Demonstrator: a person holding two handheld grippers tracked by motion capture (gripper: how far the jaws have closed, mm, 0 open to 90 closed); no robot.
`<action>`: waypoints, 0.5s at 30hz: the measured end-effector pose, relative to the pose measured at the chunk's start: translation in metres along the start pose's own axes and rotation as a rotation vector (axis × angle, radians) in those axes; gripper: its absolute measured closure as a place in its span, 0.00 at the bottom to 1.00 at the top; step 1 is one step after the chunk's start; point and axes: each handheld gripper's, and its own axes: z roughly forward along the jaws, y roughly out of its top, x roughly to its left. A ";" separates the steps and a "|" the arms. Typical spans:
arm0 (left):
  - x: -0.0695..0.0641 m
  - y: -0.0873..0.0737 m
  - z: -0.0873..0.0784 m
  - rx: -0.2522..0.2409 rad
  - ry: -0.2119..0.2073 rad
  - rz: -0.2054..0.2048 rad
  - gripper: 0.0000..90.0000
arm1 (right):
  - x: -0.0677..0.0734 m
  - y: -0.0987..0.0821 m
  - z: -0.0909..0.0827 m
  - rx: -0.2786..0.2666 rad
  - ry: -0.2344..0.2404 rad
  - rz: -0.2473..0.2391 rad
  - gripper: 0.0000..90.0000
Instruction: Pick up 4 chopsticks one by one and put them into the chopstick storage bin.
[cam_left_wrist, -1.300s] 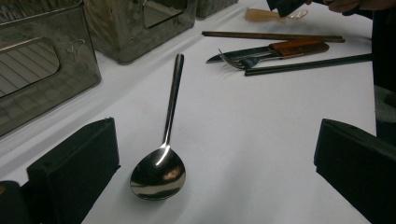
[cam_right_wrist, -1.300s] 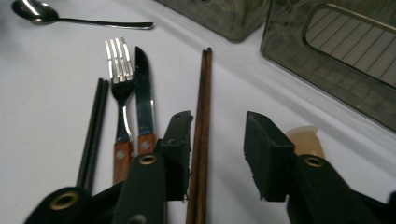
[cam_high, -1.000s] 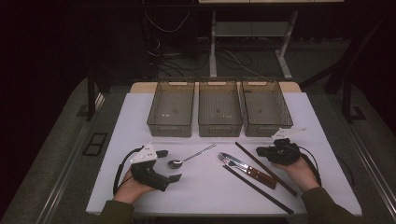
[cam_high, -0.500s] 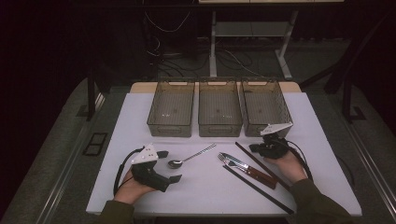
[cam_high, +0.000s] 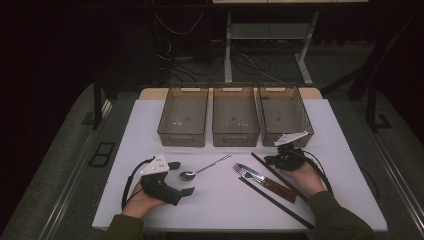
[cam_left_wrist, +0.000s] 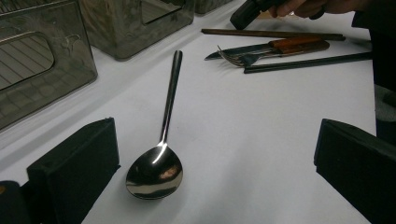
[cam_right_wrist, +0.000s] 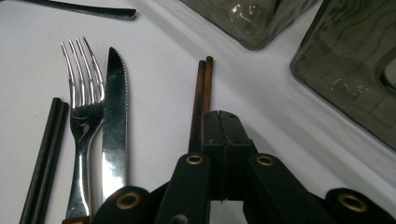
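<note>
High view first: we see the white table (cam_high: 150, 115) with three grey bins (cam_high: 235, 120) in a row along its far side, and cutlery laid out between our two hands. The brown chopsticks (cam_high: 272, 171) lie as a pair, long axis running diagonally from the far left down toward our right hand; the black chopsticks (cam_high: 272, 201) run parallel nearer us, with the knife (cam_high: 262, 179) and fork (cam_high: 246, 172) between the two pairs. The right gripper (cam_high: 274, 159) sits at the far end of the brown pair, so it is the nearer hand by far. Right gripper view: jaws pressed together with nothing between them, tips directly over the brown chopsticks (cam_right_wrist: 201, 95), which run straight ahead along the jaw line. We judge the jaws must open before any pick. The left gripper (cam_high: 181, 177) rests wide open and empty, the spoon (cam_left_wrist: 161, 147) bowl lying between its jaws, handle pointing away.
</note>
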 end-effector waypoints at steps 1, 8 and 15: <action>0.000 0.000 0.000 0.001 -0.001 0.000 0.00 | 0.000 0.000 0.000 0.000 0.001 0.000 1.00; 0.000 0.000 0.000 0.004 -0.004 0.002 0.00 | 0.003 0.000 0.001 0.003 0.012 -0.010 1.00; 0.000 0.000 0.000 0.005 -0.007 0.001 0.00 | 0.006 0.001 0.003 0.009 0.024 -0.031 1.00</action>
